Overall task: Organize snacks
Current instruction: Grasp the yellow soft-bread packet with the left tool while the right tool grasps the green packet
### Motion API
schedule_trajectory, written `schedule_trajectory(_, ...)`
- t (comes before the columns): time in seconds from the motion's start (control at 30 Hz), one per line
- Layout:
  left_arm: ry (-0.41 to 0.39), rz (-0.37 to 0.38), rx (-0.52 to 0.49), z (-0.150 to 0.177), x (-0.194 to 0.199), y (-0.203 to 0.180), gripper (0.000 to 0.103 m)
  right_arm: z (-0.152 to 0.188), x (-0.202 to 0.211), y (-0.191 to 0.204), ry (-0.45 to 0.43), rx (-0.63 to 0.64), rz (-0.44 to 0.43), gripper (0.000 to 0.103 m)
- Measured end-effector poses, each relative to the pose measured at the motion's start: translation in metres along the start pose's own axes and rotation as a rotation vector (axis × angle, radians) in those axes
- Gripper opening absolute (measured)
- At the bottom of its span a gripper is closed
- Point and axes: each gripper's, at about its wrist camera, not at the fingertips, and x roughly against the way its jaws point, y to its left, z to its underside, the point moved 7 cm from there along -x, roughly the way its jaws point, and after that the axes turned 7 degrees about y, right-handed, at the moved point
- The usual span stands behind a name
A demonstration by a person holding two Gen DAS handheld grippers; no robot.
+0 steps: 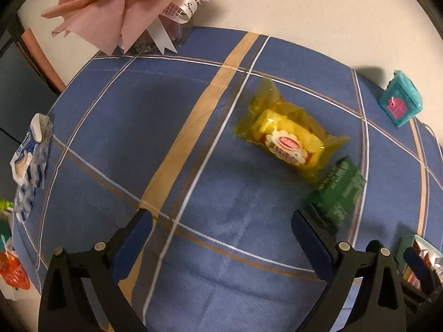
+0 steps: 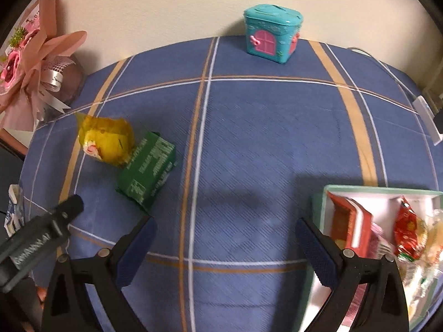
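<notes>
A yellow snack packet (image 1: 288, 138) lies on the blue checked tablecloth (image 1: 193, 127), touching a green snack box (image 1: 339, 191) on its near side. My left gripper (image 1: 221, 227) hovers open over bare cloth, its right finger beside the green box. From the right wrist the yellow packet (image 2: 106, 144) and green box (image 2: 146, 168) sit at the left. My right gripper (image 2: 225, 238) is open and holds nothing. A pale green snack box (image 2: 321, 202) at the right holds red packets (image 2: 407, 229). The left gripper's finger (image 2: 47, 227) shows at the left edge.
A teal house-shaped tin (image 2: 272, 36) stands at the table's far edge by the wall. A pink bouquet (image 1: 124, 8) rests at the far left corner. A blue and white wrapper (image 1: 30, 160) lies on the left edge. A white cable and plug (image 2: 426, 116) lie at the right.
</notes>
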Motion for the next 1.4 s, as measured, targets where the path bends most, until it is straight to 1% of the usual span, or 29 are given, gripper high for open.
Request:
schedule_trajectory(0.2, -0.013, 0.06, 0.0, -0.022, -0.001, 0.011, 0.1, -0.015, -0.014, 0.011, -0.022, -0.011, -0.022, 0.102)
schedule_trajectory(0.27, -0.016, 0.063, 0.001, -0.028, 0.0, 0.013, 0.1, -0.02, -0.02, 0.017, -0.029, -0.007, -0.016, 0.102)
schedule_trajectory(0.33, -0.016, 0.071, -0.005, -0.035, 0.001, 0.014, 0.1, -0.024, -0.024, 0.025, -0.035, 0.005, -0.029, 0.102)
schedule_trajectory(0.53, -0.053, 0.089, -0.058, -0.059, 0.01, 0.003, 0.1, -0.04, -0.034, 0.049, -0.079, 0.045, -0.056, 0.102)
schedule_trajectory(0.67, -0.032, 0.129, -0.072, -0.068, 0.007, -0.009, 0.1, -0.052, -0.044, 0.061, -0.094, 0.061, -0.05, 0.102)
schedule_trajectory(0.73, -0.014, 0.152, -0.066, -0.072, 0.003, -0.014, 0.1, -0.055, -0.05, 0.063, -0.089, 0.077, -0.023, 0.102)
schedule_trajectory(0.8, 0.0, 0.167, -0.055, -0.073, -0.001, -0.019, 0.1, -0.058, -0.057, 0.061, -0.088, 0.083, 0.008, 0.102)
schedule_trajectory(0.87, 0.022, 0.181, -0.039, -0.075, -0.009, -0.026, 0.1, -0.06, -0.062, 0.056, -0.082, 0.066, 0.016, 0.102)
schedule_trajectory(1.0, 0.053, 0.203, -0.002, -0.079, -0.02, -0.034, 0.1, -0.061, -0.061, 0.04, -0.084, 0.073, 0.072, 0.102)
schedule_trajectory(1.13, 0.072, 0.202, 0.054, -0.086, -0.031, -0.038, 0.1, -0.061, -0.062, 0.024, -0.072, 0.069, 0.104, 0.101)
schedule_trajectory(1.23, 0.095, 0.179, 0.103, -0.091, -0.042, -0.037, 0.1, -0.061, -0.062, 0.016, -0.07, 0.06, 0.102, 0.101)
schedule_trajectory(1.4, 0.126, 0.159, 0.14, -0.094, -0.056, -0.039, 0.1, -0.065, -0.061, 0.005, -0.075, 0.053, 0.103, 0.096)
